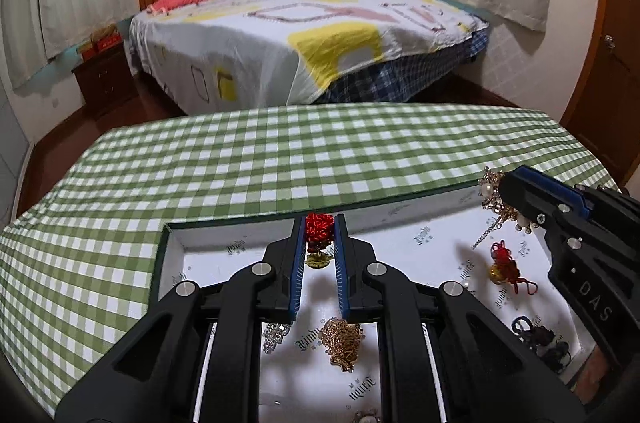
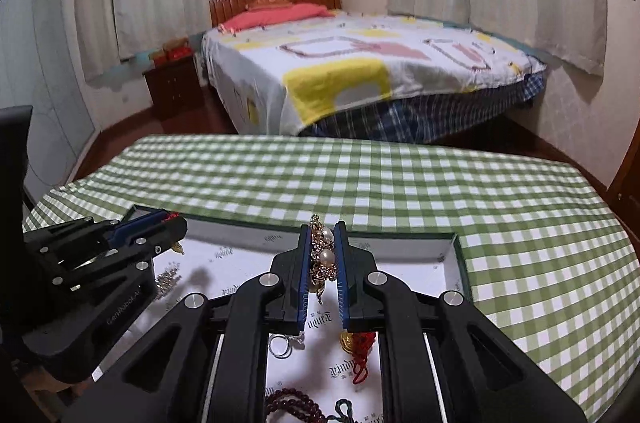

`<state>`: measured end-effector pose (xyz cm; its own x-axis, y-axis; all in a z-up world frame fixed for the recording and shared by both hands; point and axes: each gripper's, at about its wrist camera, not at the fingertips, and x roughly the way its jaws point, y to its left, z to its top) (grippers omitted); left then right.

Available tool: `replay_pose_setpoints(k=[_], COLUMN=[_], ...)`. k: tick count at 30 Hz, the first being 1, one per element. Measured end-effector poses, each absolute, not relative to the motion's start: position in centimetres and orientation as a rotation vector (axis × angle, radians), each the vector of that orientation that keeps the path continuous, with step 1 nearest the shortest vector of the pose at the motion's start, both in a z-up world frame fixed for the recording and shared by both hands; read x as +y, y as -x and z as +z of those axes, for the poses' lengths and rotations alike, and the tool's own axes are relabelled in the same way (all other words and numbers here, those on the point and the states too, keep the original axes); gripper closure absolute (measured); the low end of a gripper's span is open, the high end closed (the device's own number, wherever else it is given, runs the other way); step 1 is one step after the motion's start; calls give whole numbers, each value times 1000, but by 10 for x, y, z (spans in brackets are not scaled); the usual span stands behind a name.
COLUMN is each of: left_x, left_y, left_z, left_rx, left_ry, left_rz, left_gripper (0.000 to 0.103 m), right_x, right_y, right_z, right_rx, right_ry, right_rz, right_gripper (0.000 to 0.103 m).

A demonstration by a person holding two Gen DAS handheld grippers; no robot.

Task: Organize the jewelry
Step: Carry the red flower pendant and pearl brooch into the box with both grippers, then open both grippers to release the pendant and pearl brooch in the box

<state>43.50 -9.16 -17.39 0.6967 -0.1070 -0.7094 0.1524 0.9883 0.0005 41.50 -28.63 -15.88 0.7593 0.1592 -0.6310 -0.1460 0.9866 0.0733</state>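
Observation:
A shallow white-lined box (image 1: 224, 247) with a green rim lies on the checked table and holds loose jewelry. My left gripper (image 1: 320, 227) is shut on a red knotted charm (image 1: 319, 226) with a gold pendant hanging below it, above the box. My right gripper (image 2: 322, 241) is shut on a gold and pearl brooch (image 2: 325, 255), also above the box (image 2: 448, 263); it shows at the right of the left wrist view (image 1: 500, 189). In the box lie a gold chain (image 1: 340, 341), a red cord charm (image 1: 510, 269), dark beads (image 1: 538, 337) and a rhinestone piece (image 1: 275, 335).
The green checked tablecloth (image 1: 280, 159) covers the table around the box. A bed (image 1: 304, 39) stands beyond the far edge, a nightstand (image 1: 104, 79) to its left, a wooden door (image 1: 612, 63) at the right.

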Motion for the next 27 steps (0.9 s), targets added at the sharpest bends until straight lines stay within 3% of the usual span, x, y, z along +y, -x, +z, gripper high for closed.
replay_pose_setpoints(k=[12,15,17,18,19,23,27], left_x=[-91,-92,-92,-92,-92,-90,-87], left_y=[-454,-454,-454,-454,-452,-438,-411], left_z=[-192,-193,-192,-192,-190,-179,-163], left_rx=[895,900,898,897,890,862,829], left_ry=[-54,-58,-62,-64,-63,-42,-34], left_rz=[-132,-133,-126,-123,-121,-127,-123], left_gripper=[88,83,62,54,54,45,37], right_x=[-279,-279,-279,-279,-280,-283,-288], right_y=[-432,-433,-433,-433,-430,-412,-385], right_z=[-178,-180,-180,-180,-179,-165,-147], right_rx=[806,821,826,823,811,754,694], right_ry=[7,9,6,4,2,-2,-3], right_rz=[171,167,158,156,150,136,112], right_gripper=[91,91,85,72,62,57,46])
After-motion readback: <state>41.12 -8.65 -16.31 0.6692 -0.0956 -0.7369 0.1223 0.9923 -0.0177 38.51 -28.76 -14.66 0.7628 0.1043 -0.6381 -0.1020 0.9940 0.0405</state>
